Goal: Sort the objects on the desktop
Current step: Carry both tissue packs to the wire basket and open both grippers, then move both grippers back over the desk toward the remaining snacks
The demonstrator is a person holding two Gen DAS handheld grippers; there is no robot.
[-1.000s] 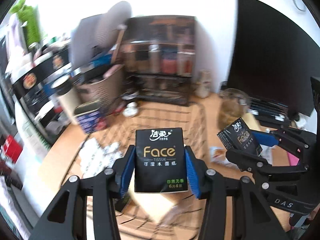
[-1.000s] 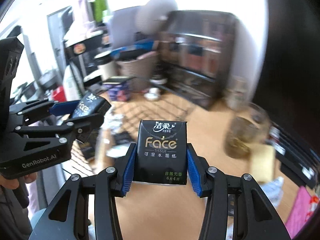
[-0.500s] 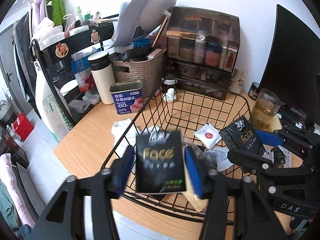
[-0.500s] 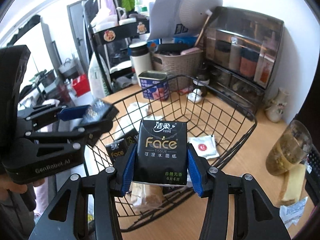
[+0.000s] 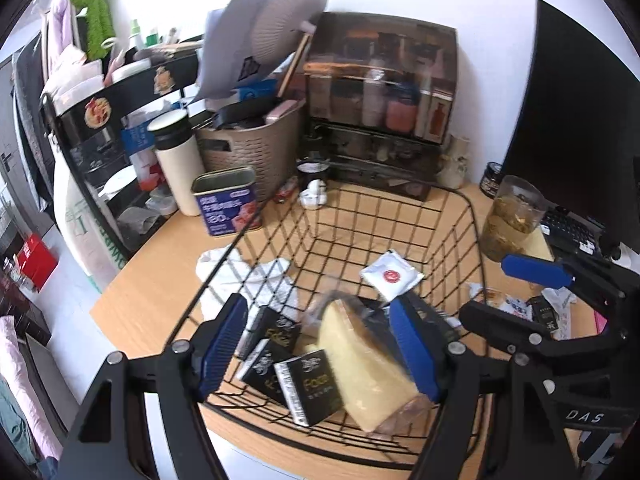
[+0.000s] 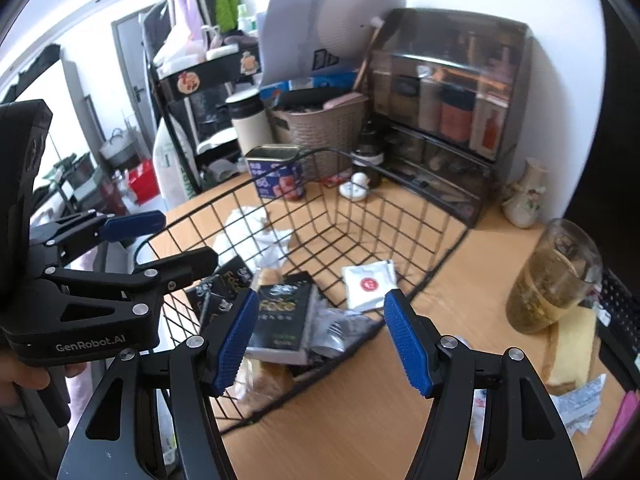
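A black wire basket [image 5: 460, 208] stands on the wooden desk; it also shows in the right wrist view [image 6: 432, 264]. In it lie several black Face tissue packs [image 5: 308, 384], a wrapped yellow bread slice [image 5: 360, 360] and a white sachet [image 5: 390, 276]. My left gripper [image 5: 320, 348] is open and empty above the basket's near edge. My right gripper [image 6: 320, 336] is open and empty over the basket's right side, with a black tissue pack [image 6: 280, 316] lying just below it.
A blue tin [image 5: 228, 204], a white flask [image 5: 176, 160], a brown woven bin [image 5: 256, 148] and a dark drawer cabinet [image 5: 380, 100] stand behind the basket. A glass of brown drink [image 6: 552, 276], another bread slice [image 6: 572, 348], wrappers and a keyboard lie to the right.
Both grippers held a black Face tissue pack; both have opened and the packs have dropped into the basket. The views have swung down over the basket.
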